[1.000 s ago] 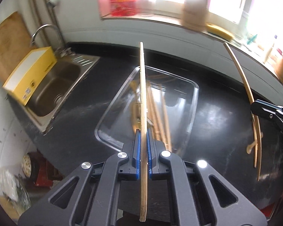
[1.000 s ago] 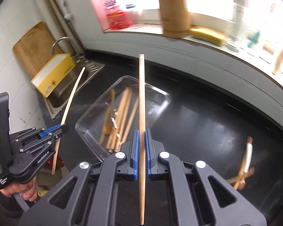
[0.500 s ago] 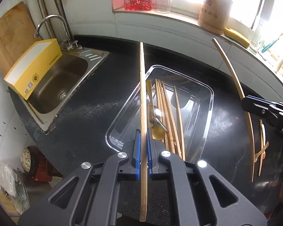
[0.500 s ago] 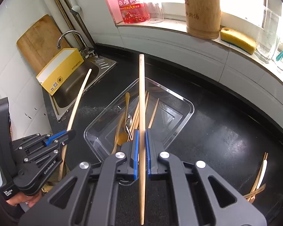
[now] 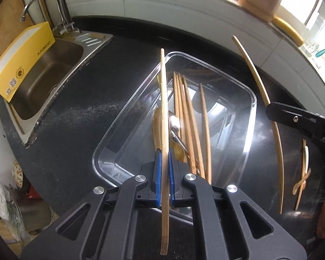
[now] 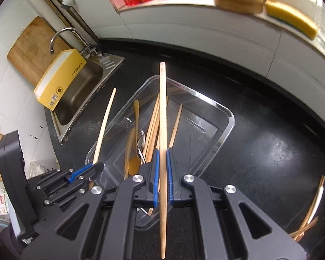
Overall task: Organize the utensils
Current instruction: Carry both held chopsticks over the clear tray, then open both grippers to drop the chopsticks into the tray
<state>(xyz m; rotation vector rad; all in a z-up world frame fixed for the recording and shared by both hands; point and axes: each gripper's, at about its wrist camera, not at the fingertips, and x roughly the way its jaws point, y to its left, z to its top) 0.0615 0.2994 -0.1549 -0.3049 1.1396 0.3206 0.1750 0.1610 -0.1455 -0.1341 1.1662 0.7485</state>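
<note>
My left gripper [image 5: 164, 173] is clamped on a chopstick [image 5: 164, 130], and my right gripper [image 6: 162, 173] pinches another [image 6: 162, 119], both over the clear bin [image 5: 252, 99]. Several chopsticks and spoons already lie inside. I judge the job well along: a few utensils [image 6: 312, 212] wait on the counter [image 6: 260, 151], right of the bin. Farther off, the sink [image 5: 43, 82] holds a yellow box [image 5: 21, 58]; nothing blocks the drop.

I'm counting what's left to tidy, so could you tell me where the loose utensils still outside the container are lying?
The leftover utensils lie in a small crossed pile on the black countertop, right of the clear container, at both views' right edge.
</note>
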